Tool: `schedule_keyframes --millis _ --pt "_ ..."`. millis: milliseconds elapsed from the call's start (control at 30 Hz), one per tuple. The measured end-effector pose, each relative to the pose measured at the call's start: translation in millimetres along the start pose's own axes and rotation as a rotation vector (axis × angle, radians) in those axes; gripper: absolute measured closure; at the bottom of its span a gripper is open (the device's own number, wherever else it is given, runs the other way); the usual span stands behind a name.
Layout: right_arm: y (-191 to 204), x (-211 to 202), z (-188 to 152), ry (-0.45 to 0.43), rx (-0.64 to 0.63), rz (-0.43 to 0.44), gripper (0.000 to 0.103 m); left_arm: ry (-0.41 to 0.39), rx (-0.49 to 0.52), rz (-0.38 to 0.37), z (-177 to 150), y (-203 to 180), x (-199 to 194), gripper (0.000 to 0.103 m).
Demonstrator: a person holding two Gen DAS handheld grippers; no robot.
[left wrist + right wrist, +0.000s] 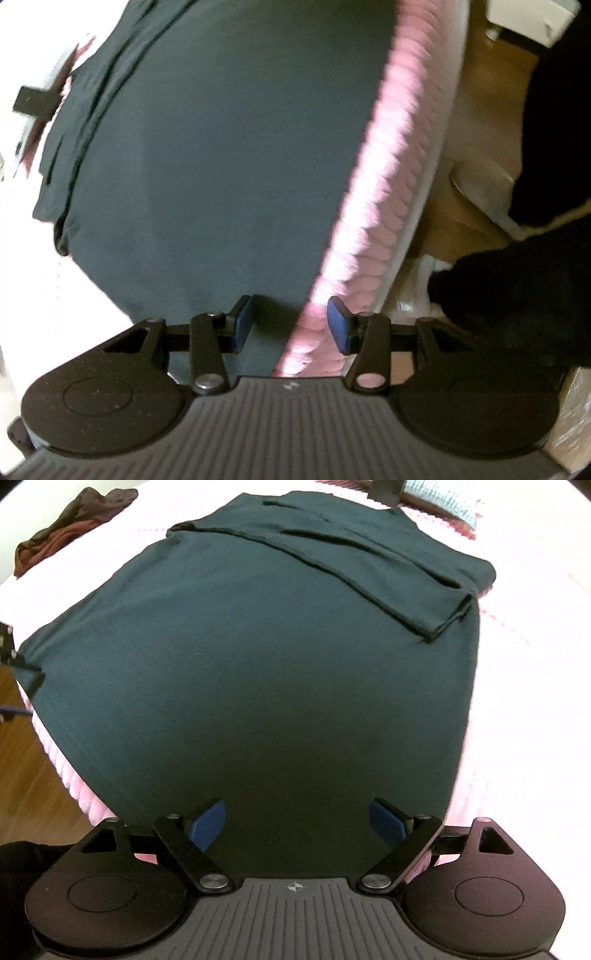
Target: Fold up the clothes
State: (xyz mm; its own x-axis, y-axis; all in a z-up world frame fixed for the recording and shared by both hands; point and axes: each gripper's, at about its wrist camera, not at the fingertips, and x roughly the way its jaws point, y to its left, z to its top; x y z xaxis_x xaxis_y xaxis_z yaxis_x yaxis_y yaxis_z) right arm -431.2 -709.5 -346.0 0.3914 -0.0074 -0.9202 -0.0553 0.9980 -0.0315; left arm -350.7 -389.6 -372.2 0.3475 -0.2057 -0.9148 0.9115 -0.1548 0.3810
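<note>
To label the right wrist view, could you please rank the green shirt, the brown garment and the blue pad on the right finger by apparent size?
1. Green shirt, by far the largest.
2. Brown garment.
3. Blue pad; nearness to the camera enlarges it, so this is unsure.

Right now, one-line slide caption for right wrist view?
Open right tool above dark green shirt, sleeves folded in, on pink blanket.

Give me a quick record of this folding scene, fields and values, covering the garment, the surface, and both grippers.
garment: dark green shirt, spread flat, sleeves folded across its far end
surface: pink ribbed blanket
other clothing: brown crumpled garment, far corner
left hand-held gripper: open, above the shirt's edge, nothing held
right hand-held gripper: open, above the shirt, nothing held
</note>
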Motion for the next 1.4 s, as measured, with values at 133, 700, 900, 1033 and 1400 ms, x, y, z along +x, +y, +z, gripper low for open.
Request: schedule_keyframes --millis 133,700,900,1033,1400 --pt "2 -7 -4 -0.007 0.001 -0.004 0.015 0.034 0.082 0.052 -16 7 5 0.064" --pt "31 -21 -14 -0.046 -0.174 0.012 0.015 0.020 0.066 0.052 -33 48 -5 0.097" --pt "76 -14 -37 -0.073 -0.411 0.098 0.015 -0.016 -0.305 -0.068 -25 107 -31 0.100" --pt "97 2 -43 -0.081 -0.474 0.079 0.015 -0.023 -0.390 -0.073 -24 130 -41 0.100" --pt "57 1 -53 -0.032 -0.437 0.029 0.015 0.093 0.131 0.003 -39 40 -8 0.086"
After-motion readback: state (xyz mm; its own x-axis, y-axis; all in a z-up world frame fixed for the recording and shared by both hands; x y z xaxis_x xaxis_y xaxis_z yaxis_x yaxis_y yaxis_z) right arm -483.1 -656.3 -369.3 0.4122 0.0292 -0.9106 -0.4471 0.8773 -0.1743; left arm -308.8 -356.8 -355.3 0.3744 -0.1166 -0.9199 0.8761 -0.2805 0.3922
